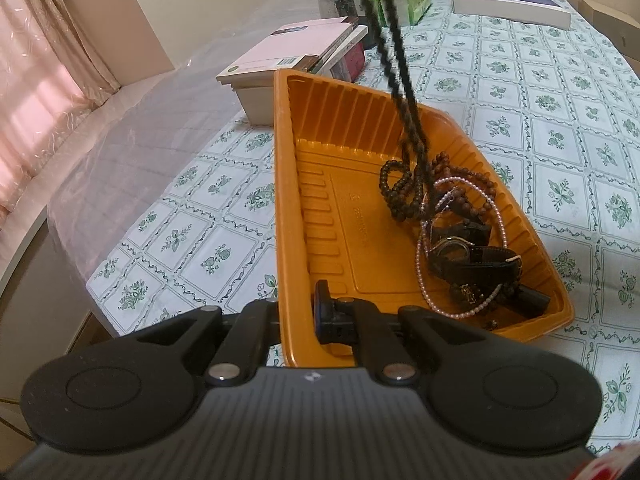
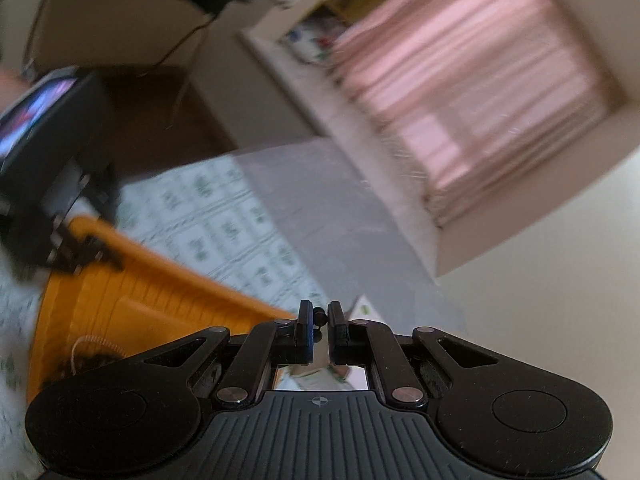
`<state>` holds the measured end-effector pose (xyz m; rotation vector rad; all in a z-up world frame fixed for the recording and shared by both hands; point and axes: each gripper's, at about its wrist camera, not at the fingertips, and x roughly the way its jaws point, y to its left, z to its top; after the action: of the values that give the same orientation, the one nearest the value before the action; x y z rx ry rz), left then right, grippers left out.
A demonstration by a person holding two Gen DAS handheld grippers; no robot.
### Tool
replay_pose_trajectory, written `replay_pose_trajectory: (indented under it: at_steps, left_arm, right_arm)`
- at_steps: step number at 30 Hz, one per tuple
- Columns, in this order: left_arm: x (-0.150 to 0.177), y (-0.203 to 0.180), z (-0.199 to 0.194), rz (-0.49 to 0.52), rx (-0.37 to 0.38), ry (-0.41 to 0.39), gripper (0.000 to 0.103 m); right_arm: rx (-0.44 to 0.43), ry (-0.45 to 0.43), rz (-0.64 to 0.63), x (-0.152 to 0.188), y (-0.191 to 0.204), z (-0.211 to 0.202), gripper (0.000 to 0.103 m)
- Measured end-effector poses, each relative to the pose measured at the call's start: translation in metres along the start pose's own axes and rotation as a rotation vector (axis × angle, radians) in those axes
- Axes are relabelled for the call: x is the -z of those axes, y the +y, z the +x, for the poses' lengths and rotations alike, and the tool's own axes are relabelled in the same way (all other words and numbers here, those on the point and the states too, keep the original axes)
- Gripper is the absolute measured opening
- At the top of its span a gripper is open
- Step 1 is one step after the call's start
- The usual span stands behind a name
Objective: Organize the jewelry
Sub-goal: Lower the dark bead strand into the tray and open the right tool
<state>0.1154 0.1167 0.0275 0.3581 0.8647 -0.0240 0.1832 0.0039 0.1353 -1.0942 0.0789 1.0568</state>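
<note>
**A:** Progress, left wrist view: how far had the sorting gone?

**B:** Most pieces already lay in the orange tray [image 1: 320, 208]: brown bead strands [image 1: 400, 192], a pink pearl necklace [image 1: 460, 248] and dark strapped watches [image 1: 472, 256], heaped at one end. A dark beaded strand [image 1: 396, 52] hung from above, its lower end reaching the pile, so by my judgement that piece was not yet set down. The left tongs [image 1: 298, 316] were closed on the tray's near wall.

**A:** And the setting?

**B:** A worktop [image 1: 560, 128] under a green floral cloth, with stacked books [image 1: 288, 52], a green tissue box [image 1: 404, 0], and pink curtains [image 1: 36, 92] at the side.

**A:** Right wrist view?

**B:** Blurred. The right tongs [image 2: 319, 320] pinched small dark beads, evidently the strand's top. Below stood the tray [image 2: 132, 292], held by the left tongs [image 2: 80, 252]; beyond, curtains [image 2: 472, 92] and pale wall.
</note>
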Motion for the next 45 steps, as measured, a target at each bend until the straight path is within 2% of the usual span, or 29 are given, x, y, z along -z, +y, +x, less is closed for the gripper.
replay_pose_trajectory:
  at_steps: [8,18,26,36,39,45]
  left_arm:
    - [-0.001,0.000,0.000,-0.004,0.002,0.001,0.003]
    - [0.001,0.001,0.002,-0.010,0.006,0.002,0.003]
    - [0.001,0.002,0.002,-0.011,0.007,0.003,0.003]
    - [0.001,0.002,0.002,-0.013,0.007,0.003,0.003]
    - [0.002,0.003,0.003,-0.020,0.011,0.003,0.003]
    - [0.004,0.006,0.004,-0.036,0.021,0.001,0.003]
  right_arm:
    - [-0.037,0.065,-0.166,0.021,0.029,0.034,0.007]
    - [-0.086,0.126,-0.128,0.039,0.036,0.057,0.007]
    - [-0.124,0.148,-0.119,0.041,0.044,0.068,0.007]
    - [-0.115,0.138,-0.090,0.042,0.042,0.065,0.007]
    - [-0.071,0.115,-0.035,0.043,0.035,0.056,0.007]
    - [0.034,0.071,0.299,0.055,0.012,0.021,0.007]
